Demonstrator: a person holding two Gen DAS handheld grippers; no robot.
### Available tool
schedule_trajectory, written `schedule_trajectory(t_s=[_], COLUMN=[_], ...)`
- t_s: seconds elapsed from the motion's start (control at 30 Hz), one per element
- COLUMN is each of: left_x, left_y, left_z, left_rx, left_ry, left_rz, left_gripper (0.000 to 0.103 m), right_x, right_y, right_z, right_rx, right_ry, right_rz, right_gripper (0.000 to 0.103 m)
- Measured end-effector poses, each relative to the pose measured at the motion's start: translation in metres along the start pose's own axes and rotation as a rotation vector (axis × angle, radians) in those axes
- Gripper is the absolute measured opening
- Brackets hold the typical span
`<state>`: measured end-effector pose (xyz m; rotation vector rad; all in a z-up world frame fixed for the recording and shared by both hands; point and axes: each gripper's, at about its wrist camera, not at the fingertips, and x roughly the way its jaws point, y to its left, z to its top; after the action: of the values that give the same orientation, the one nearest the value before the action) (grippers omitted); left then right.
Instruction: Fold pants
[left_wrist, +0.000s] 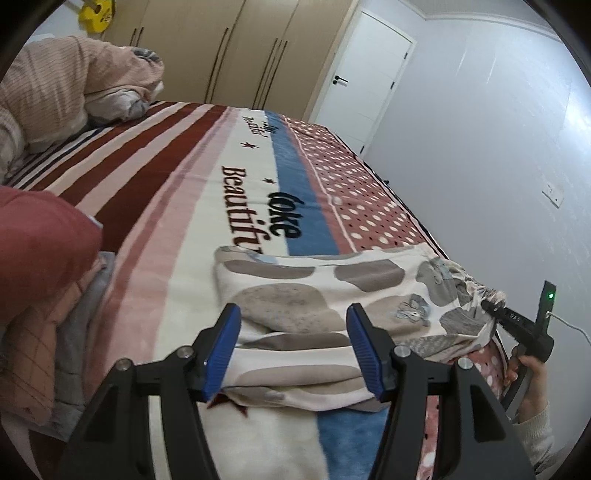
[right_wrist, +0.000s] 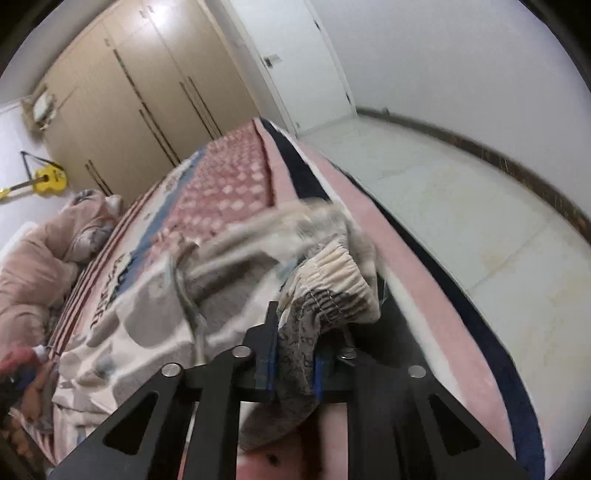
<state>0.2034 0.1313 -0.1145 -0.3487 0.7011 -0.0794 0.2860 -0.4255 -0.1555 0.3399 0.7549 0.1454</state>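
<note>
The pants (left_wrist: 332, 295), cream with grey blotches, lie across the striped blanket (left_wrist: 207, 192) on the bed. My left gripper (left_wrist: 293, 310) hovers over their near part with its blue pads (left_wrist: 221, 347) wide apart and pressing on nothing. At the bed's right edge my right gripper (left_wrist: 493, 310) pinches the gathered waistband, with a hand (left_wrist: 524, 369) on its handle. In the right wrist view the right gripper (right_wrist: 295, 354) is shut on the elastic waistband (right_wrist: 328, 280), which bunches up over its fingers. The rest of the pants (right_wrist: 147, 314) trails away to the left.
A pile of clothes with a red garment (left_wrist: 40, 251) on top sits at the left of the bed. A pink quilt (left_wrist: 66, 85) lies bunched at the head end. The bed's edge (right_wrist: 424, 280) drops to a pale floor (right_wrist: 480, 229). Wardrobes (left_wrist: 229, 48), a door (left_wrist: 365, 81).
</note>
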Motion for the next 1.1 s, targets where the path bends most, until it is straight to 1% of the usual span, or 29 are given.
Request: schedule_trajectory(t_s=[0.07,0.13,0.2,0.3,0.37,0.43,0.5,0.53,0.6,0.7,0.73,0.77,0.83,0.87,0.93,1.0,1.03,1.1], left_x=[-0.003,-0.006,-0.011,-0.020,-0.026,-0.032,-0.038,-0.040,-0.045,-0.050,-0.051,-0.052,-0.053,-0.053,-0.053,-0.050,-0.049,-0.046], left_y=[0.007,0.013,0.020,0.027,0.032,0.037,0.043,0.046,0.051,0.059,0.060,0.061,0.064,0.065,0.066,0.065,0.063,0.056], left_z=[0.000,-0.001,-0.001,-0.001,-0.001,-0.002,-0.002,-0.002,-0.002,-0.003,-0.003,-0.004,-0.004,-0.004,-0.002,0.000,0.002,0.004], left_rx=[-0.009,-0.014,-0.014,0.001,0.021,0.039,0.054,0.058,0.070,0.081,0.084,0.089,0.095,0.095,0.092,0.086,0.086,0.092], left_ry=[-0.009,-0.018,-0.031,-0.040,-0.042,-0.042,-0.045,-0.046,-0.050,-0.050,-0.049,-0.049,-0.047,-0.046,-0.046,-0.045,-0.045,-0.046], left_rz=[-0.007,-0.016,-0.033,-0.049,-0.061,-0.065,-0.071,-0.071,-0.072,-0.082,-0.085,-0.088,-0.091,-0.093,-0.101,-0.112,-0.117,-0.131], left_gripper=[0.055,0.055,0.055,0.055,0.055,0.055,0.055,0.055,0.055,0.055,0.055,0.055,0.055,0.055,0.056,0.057,0.057,0.059], right_x=[-0.011,-0.022,-0.031,-0.040,-0.040,-0.037,-0.030,-0.024,-0.017,0.005,0.015,0.021,0.039,0.044,0.053,0.053,0.045,0.029], right_y=[0.023,0.048,0.077,0.132,0.178,0.223,0.262,0.284,0.313,0.355,0.365,0.367,0.375,0.381,0.378,0.372,0.366,0.355], right_z=[0.009,0.019,0.028,0.036,0.036,0.030,0.017,0.007,-0.014,-0.055,-0.073,-0.088,-0.116,-0.126,-0.143,-0.148,-0.145,-0.137], right_rx=[-0.072,-0.126,-0.185,-0.304,-0.384,-0.460,-0.530,-0.571,-0.632,-0.743,-0.781,-0.806,-0.853,-0.871,-0.901,-0.903,-0.887,-0.877], right_ry=[-0.063,-0.107,-0.134,-0.161,-0.162,-0.147,-0.118,-0.092,-0.046,0.052,0.108,0.151,0.240,0.263,0.298,0.341,0.353,0.338], right_rz=[0.008,0.045,0.087,0.158,0.216,0.273,0.319,0.345,0.378,0.418,0.429,0.433,0.424,0.413,0.389,0.399,0.423,0.455], right_gripper=[0.005,0.005,0.005,0.005,0.005,0.005,0.005,0.005,0.005,0.005,0.005,0.005,0.005,0.008,0.013,0.035,0.038,0.041])
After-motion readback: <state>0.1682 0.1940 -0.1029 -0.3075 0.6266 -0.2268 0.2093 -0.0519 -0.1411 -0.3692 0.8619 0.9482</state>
